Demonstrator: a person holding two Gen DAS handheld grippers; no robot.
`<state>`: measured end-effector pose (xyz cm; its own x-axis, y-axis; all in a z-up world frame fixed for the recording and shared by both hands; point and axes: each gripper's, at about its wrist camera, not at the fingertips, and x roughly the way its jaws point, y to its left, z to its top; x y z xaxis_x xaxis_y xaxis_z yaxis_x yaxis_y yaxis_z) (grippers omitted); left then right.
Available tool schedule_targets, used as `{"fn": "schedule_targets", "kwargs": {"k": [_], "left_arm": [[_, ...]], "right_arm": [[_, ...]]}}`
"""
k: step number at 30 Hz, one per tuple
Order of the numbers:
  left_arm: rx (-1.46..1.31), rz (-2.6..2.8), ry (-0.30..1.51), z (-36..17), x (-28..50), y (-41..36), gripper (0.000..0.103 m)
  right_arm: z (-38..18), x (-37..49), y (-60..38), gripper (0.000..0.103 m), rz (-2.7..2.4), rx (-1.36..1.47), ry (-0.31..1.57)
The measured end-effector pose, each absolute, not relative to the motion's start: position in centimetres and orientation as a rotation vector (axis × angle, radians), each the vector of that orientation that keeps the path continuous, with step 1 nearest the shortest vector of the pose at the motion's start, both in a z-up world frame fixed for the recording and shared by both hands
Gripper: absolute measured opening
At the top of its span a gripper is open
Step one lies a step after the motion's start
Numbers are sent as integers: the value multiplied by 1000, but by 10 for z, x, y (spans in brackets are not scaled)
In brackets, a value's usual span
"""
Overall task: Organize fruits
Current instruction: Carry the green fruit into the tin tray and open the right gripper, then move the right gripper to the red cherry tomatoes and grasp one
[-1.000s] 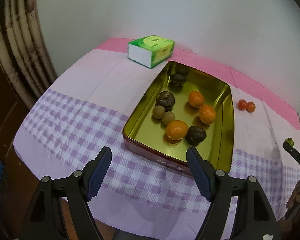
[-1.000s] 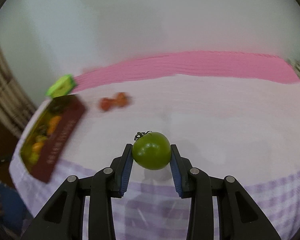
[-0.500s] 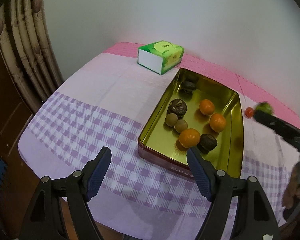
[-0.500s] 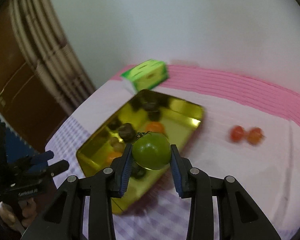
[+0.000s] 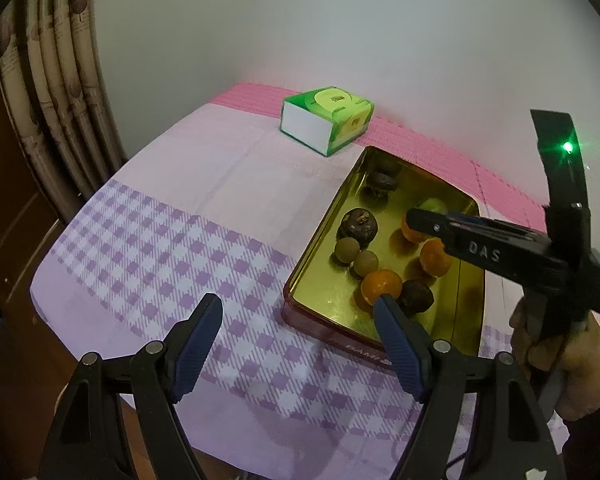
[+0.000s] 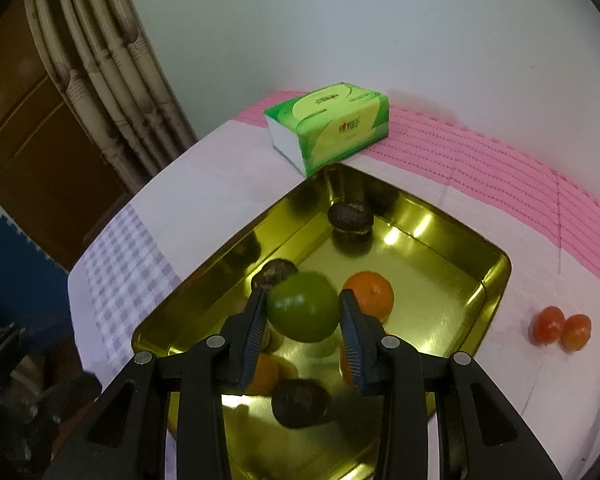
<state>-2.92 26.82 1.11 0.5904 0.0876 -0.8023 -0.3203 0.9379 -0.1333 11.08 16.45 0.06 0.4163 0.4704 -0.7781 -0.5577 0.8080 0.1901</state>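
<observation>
A gold tin tray [image 5: 324, 264] [image 6: 496, 280] on the table holds several oranges, dark round fruits and small tan fruits. My right gripper [image 6: 303, 312] is shut on a green tomato [image 6: 303, 307] and holds it above the tray's middle; in the left wrist view the tomato [image 5: 432, 205] shows behind that gripper's tip. My left gripper [image 5: 298, 320] is open and empty above the near checked cloth, its right fingertip over the tray's near edge. Two small red tomatoes [image 6: 562, 327] lie on the cloth right of the tray.
A green tissue pack [image 5: 327, 119] [image 6: 328, 126] sits at the tray's far end by the white wall. The cloth [image 5: 148, 240] covers the table, with its edge at the left and near sides. A curtain [image 5: 52, 92] and a wooden door stand at the left.
My right gripper has carried the green tomato leftward from the bare cloth to over the tray. My left gripper has drawn back and left a little, still open.
</observation>
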Motion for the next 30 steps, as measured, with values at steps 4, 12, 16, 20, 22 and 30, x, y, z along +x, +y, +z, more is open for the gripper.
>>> {"fn": "schedule_targets", "kwargs": {"k": [4, 12, 16, 20, 22, 30], "left_arm": [[-287, 239, 920, 9, -29, 269, 74], [-288, 229, 922, 9, -30, 267, 74], [-269, 216, 922, 8, -30, 260, 74], [-234, 202, 921, 4, -28, 251, 74], [-221, 187, 914, 2, -27, 247, 74], [-139, 140, 874, 2, -26, 229, 75]], "right_arm": [[12, 106, 151, 39, 645, -62, 880], [9, 114, 25, 39, 373, -33, 794], [-12, 135, -38, 39, 259, -59, 853], [-23, 151, -56, 39, 251, -53, 884], [-26, 155, -54, 39, 269, -63, 883], [-44, 175, -38, 38, 292, -68, 898]]}}
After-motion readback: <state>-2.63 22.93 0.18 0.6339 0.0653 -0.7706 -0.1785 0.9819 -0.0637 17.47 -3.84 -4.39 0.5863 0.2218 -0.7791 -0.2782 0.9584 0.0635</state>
